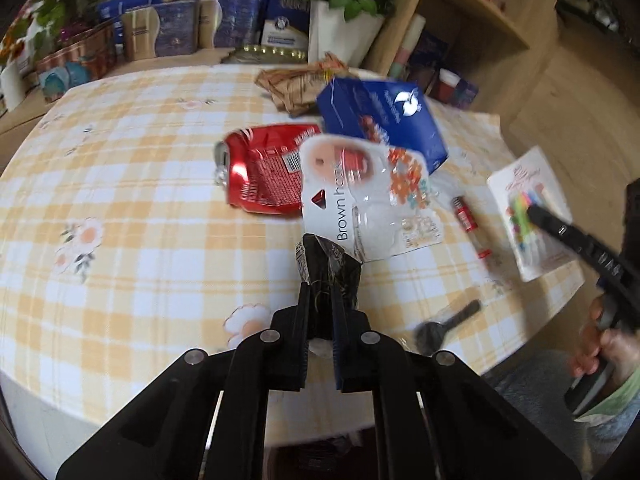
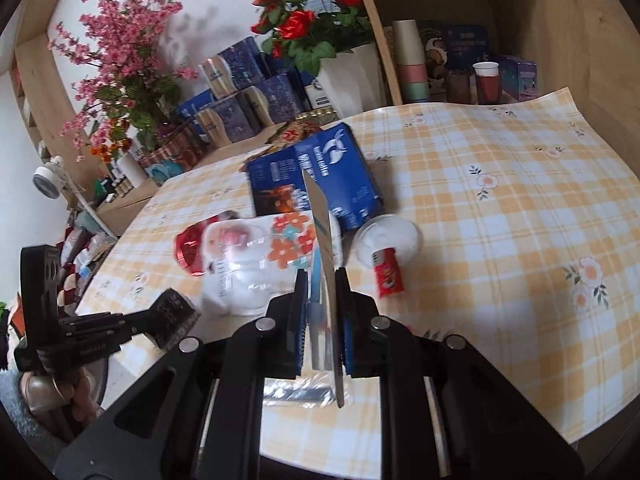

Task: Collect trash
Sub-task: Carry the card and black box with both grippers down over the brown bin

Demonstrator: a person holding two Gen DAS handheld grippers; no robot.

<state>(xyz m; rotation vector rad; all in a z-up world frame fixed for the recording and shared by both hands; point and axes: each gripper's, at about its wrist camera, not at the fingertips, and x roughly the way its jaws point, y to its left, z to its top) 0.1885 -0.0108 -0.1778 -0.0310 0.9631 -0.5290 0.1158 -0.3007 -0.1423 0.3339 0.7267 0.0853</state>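
Note:
My left gripper [image 1: 325,292] is shut on a dark crumpled wrapper [image 1: 326,260] and holds it above the yellow-checked table [image 1: 140,140]. Just beyond it lie a "Brown hook" blister pack [image 1: 360,200], a crushed red can [image 1: 260,172] and a blue box [image 1: 384,120]. My right gripper [image 2: 322,280] is shut on a flat white card [image 2: 325,236], seen edge-on. In the left wrist view that card [image 1: 520,184] shows coloured pieces on its face. In the right wrist view the left gripper [image 2: 160,320] carries the wrapper [image 2: 176,308] at lower left.
A brown paper bag [image 1: 300,84] lies at the table's far side. A red tube [image 1: 466,216] and a black spoon [image 1: 448,324] lie near the right edge. A clear lid [image 2: 400,236] sits by the blue box [image 2: 320,176]. Boxes, flower pots and shelves crowd the back.

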